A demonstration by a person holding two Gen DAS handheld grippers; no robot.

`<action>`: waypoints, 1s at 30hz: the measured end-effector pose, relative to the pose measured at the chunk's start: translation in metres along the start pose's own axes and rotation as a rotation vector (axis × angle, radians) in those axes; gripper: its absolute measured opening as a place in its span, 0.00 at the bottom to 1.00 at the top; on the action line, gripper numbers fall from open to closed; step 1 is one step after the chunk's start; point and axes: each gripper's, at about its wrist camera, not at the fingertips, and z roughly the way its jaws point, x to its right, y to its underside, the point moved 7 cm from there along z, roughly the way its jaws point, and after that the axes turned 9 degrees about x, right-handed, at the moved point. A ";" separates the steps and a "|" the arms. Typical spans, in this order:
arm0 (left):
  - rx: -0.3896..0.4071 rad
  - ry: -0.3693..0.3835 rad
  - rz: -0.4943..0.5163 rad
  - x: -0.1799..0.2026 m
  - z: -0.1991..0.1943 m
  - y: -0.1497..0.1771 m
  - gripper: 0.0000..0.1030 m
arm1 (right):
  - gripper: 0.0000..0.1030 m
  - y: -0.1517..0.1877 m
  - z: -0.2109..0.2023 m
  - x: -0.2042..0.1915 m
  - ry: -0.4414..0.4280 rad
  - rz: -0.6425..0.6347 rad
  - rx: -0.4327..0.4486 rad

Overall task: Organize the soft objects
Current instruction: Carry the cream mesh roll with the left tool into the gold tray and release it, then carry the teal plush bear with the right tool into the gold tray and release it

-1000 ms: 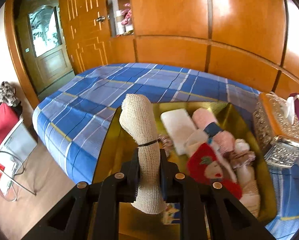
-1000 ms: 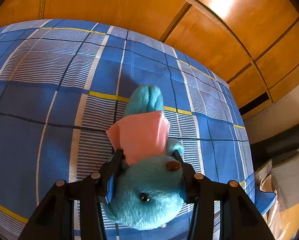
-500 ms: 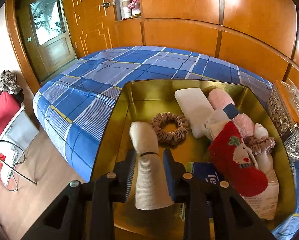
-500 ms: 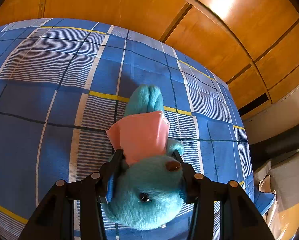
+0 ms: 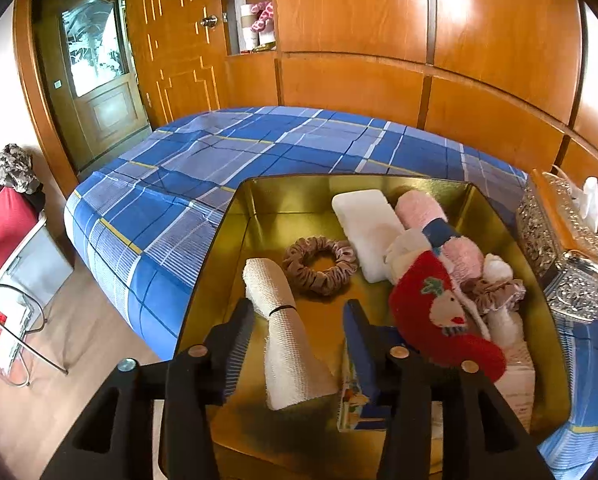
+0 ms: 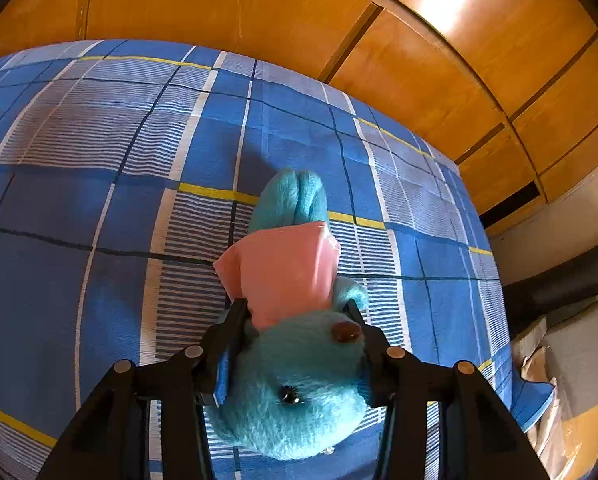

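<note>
In the left wrist view my left gripper [image 5: 299,312] is open above a gold box [image 5: 215,264]. A cream rolled cloth [image 5: 287,340] with a black band lies on the box floor between the spread fingers, free of them. Also in the box are a brown scrunchie [image 5: 319,266], a white pad [image 5: 369,228], a pink roll [image 5: 421,210] and a red Christmas sock [image 5: 435,320]. In the right wrist view my right gripper [image 6: 297,312] is shut on a teal plush bear [image 6: 299,380] in a pink shirt, held over the blue plaid bed [image 6: 99,200].
An ornate silver and orange tissue box [image 5: 559,240] stands right of the gold box. The blue plaid bed [image 5: 219,160] stretches behind it to a wooden wall and a door [image 5: 99,80]. A glass table [image 5: 7,340] and a red bag [image 5: 3,224] stand on the floor to the left.
My left gripper lowered the cream rolled cloth into the gold box, then opened and let it go. The right gripper and bear have not moved.
</note>
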 end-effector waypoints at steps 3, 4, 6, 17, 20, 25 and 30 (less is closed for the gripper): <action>0.006 0.009 0.006 0.004 -0.004 -0.001 0.49 | 0.43 0.000 0.000 0.000 -0.027 0.021 -0.005; 0.007 0.013 0.011 0.005 -0.006 -0.001 0.49 | 0.42 0.000 0.000 0.001 -0.032 0.028 -0.010; 0.007 0.022 0.013 0.007 -0.008 -0.002 0.49 | 0.41 0.000 -0.002 0.001 -0.060 0.063 -0.025; 0.013 0.073 0.020 0.014 -0.014 -0.004 0.49 | 0.34 -0.031 -0.032 0.002 -0.133 0.242 -0.014; 0.013 0.085 0.022 0.015 -0.015 -0.004 0.50 | 0.34 -0.059 -0.054 -0.002 -0.149 0.227 0.036; 0.006 0.104 0.034 0.020 -0.015 -0.002 0.50 | 0.35 -0.113 -0.101 -0.020 -0.173 0.168 0.151; 0.009 0.116 0.046 0.023 -0.016 -0.002 0.50 | 0.35 -0.174 -0.179 -0.055 -0.260 0.080 0.350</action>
